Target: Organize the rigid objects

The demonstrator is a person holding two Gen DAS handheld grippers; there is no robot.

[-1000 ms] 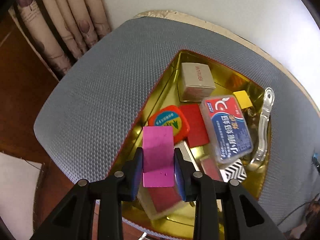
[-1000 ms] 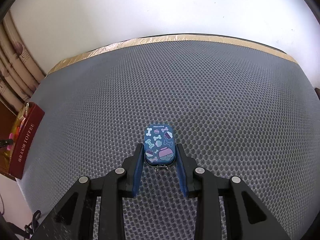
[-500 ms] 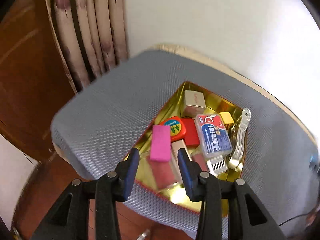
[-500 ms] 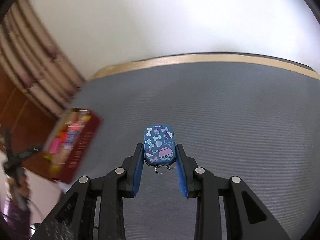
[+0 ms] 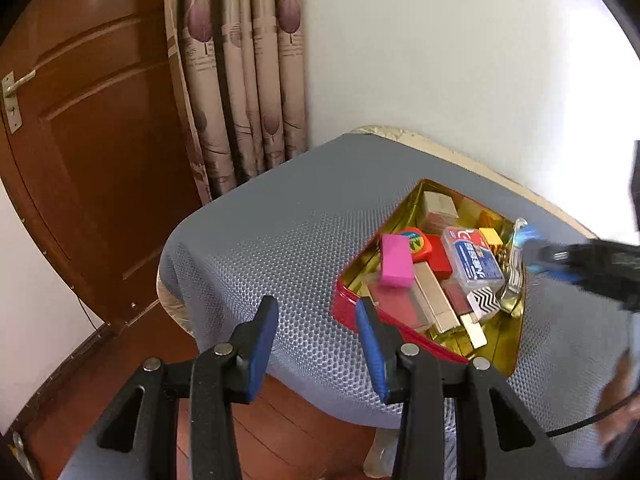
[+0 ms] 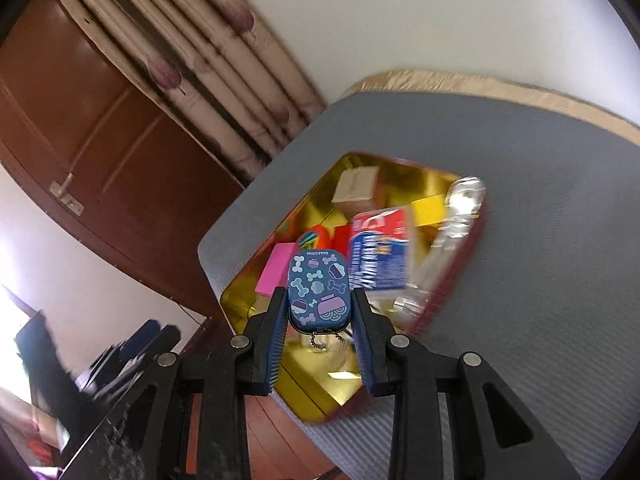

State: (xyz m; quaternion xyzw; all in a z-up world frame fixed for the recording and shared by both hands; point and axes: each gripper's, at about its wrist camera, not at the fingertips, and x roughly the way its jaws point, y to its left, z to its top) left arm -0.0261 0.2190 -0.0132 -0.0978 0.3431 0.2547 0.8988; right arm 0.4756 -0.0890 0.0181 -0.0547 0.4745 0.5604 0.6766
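Holding a pink block [image 5: 395, 260], the gold-lined tin [image 5: 404, 216] sits crowded.

Left gripper [image 5: 317, 322]: jaws spread wide, nothing held between the 2 blue pads [image 5: 262, 330]; raised above the near table edge.
Right gripper [image 6: 319, 314]: jaws closed on a blue patterned tin [image 6: 319, 289], gripped by its 2 long sides, carried aloft.

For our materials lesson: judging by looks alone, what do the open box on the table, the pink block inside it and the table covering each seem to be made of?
Box: probably tinplate; mirror-bright gold interior, red outside.
Pink block: looks like matte rubber or plastic, plain and unreflective; which one is unclear.
Table covering: apparently grey textured foam or mesh mat, with a honeycomb pattern of small cells.
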